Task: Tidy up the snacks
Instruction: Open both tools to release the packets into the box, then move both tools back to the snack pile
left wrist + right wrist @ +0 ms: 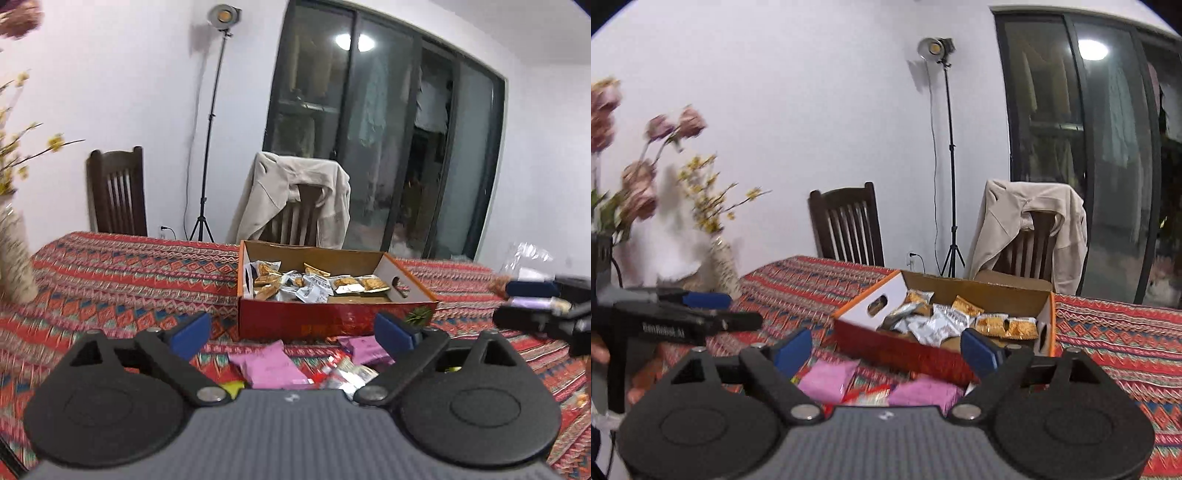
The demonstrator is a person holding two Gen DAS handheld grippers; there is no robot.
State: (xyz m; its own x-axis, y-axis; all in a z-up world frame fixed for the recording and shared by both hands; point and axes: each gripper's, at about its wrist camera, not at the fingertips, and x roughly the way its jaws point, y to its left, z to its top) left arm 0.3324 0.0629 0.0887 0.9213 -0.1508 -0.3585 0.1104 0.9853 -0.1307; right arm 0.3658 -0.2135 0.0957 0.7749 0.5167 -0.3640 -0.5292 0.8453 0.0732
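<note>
Left wrist view: the left tongs [293, 328] stand wide open with nothing between the blue pads [192, 326], raised over pink packets [271, 365] and silver wrappers [349, 374] lying on the patterned bench [122, 273]. Just beyond sits the cardboard box [332, 317] — open-topped, holding orange and silver snack packs [314, 284]. The right tongs [886, 349] are likewise spread wide and empty, above the same pink packets, with the box angled just ahead. A jacket [295, 192] hangs on a chair beyond the bench.
</note>
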